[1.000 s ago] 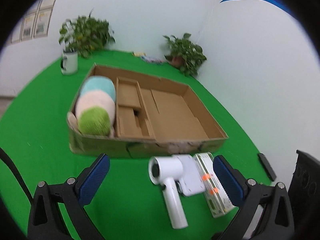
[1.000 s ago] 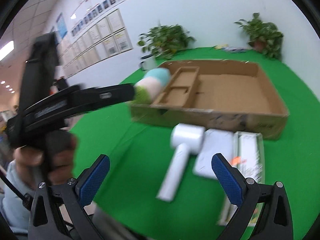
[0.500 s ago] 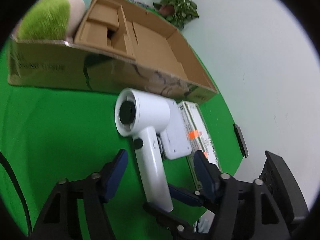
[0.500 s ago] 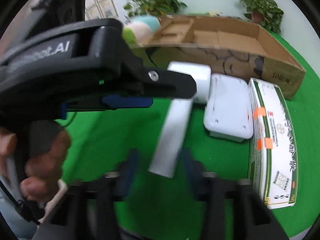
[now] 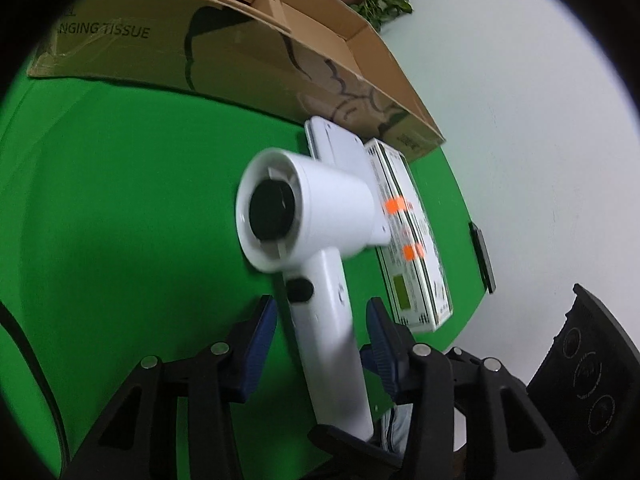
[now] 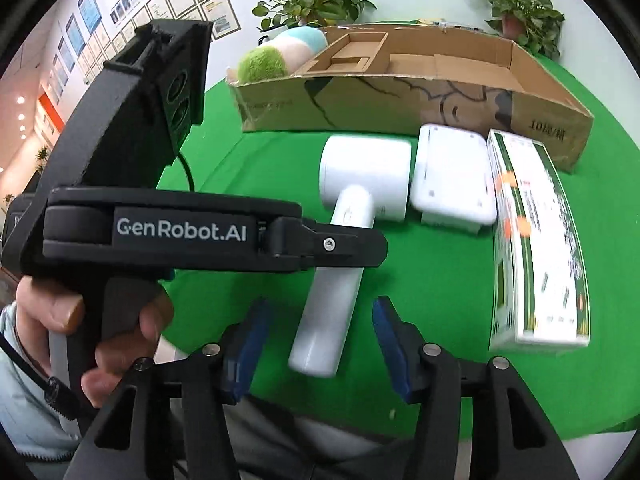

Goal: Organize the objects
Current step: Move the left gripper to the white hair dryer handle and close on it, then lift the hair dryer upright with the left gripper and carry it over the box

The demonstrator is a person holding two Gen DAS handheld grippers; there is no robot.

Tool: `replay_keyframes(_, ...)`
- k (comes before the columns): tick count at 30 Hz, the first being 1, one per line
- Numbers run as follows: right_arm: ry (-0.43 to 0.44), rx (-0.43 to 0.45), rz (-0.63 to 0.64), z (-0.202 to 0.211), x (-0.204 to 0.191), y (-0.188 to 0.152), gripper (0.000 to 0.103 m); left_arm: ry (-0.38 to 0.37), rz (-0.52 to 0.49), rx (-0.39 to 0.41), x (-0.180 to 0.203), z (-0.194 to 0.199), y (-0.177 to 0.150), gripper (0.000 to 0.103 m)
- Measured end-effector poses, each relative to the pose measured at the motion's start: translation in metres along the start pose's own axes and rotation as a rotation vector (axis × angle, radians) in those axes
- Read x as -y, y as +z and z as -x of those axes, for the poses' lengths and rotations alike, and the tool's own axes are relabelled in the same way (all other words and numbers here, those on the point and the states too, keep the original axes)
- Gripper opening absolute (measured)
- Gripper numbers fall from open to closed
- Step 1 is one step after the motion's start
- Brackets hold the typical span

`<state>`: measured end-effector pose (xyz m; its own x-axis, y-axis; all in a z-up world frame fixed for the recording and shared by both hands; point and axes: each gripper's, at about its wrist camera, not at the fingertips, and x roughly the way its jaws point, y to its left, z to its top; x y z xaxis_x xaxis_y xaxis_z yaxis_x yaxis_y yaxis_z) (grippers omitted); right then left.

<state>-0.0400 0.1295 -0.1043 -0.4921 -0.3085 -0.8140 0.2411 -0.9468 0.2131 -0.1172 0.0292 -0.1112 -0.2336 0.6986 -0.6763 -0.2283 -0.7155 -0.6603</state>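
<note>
both grippers now lower and closer over hair dryer (image 5: 308, 216) than second ago. left gripper (image 5: 320, 344) part spread, jaws closing, dryer handle between pads, contact unclear. right gripper (image 6: 316, 344) part spread, jaws opening, handle end between, gaps both sides. right view alone shows hand (image 6: 92, 320) and plush toy (image 6: 276, 56) in cardboard box (image 6: 400, 96). on green table (image 5: 120, 200): one dryer, one white case (image 6: 452, 176), one printed carton (image 6: 536, 240).

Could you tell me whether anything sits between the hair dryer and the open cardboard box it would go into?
Nothing visible does. The hair dryer lies on bare green cloth just before the cardboard box; only the box's front wall must be cleared. The white case sits beside it.
</note>
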Motion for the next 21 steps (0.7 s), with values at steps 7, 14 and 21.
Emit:
replay_keyframes(7,-0.028,-0.057,-0.027,-0.014,0.003,0.007,0.034,0.009,-0.013,-0.011,0.004,-0.004,0.004,0.033)
replay_keyframes(14,-0.057,-0.042,-0.014,0.0,-0.002,-0.005,0.03,0.032,-0.041,-0.008,0.012,-0.002,-0.005,0.032)
replay_keyframes(21,-0.097,0.08,0.011,0.041,-0.012,-0.005,0.028,0.063,-0.146,0.112,0.053,0.032,-0.004,0.031)
